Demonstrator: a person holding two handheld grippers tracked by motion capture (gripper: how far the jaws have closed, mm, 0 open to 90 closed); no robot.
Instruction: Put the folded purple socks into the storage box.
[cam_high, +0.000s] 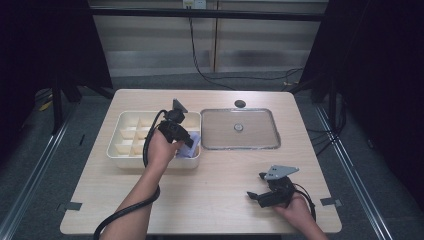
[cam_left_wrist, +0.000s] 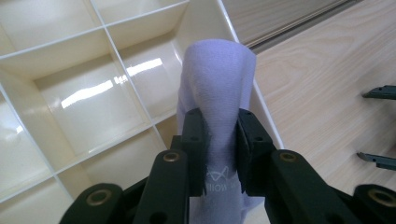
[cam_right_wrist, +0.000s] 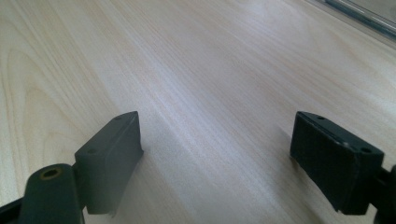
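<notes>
A pale lilac folded cloth (cam_left_wrist: 217, 88) with small white lettering is pinched between the jaws of my left gripper (cam_left_wrist: 219, 123), which is shut on it. It hangs over the near right compartment of a cream divided tray (cam_left_wrist: 116, 32). In the high view the left gripper (cam_high: 186, 142) is at the tray's (cam_high: 125, 150) right end with the cloth (cam_high: 190, 151) under it. My right gripper (cam_high: 256, 187) rests low over the table (cam_high: 220, 175) at the near right, jaws wide apart; in its own view the right gripper (cam_right_wrist: 217, 154) has bare wood between the pads.
A shallow metal-rimmed tray (cam_high: 240, 146) with a small round object (cam_high: 238, 127) in it lies right of the divided tray. A dark round hole (cam_high: 240, 103) is in the tabletop behind it. The right gripper's fingertips (cam_left_wrist: 380, 92) show at the edge of the left gripper view.
</notes>
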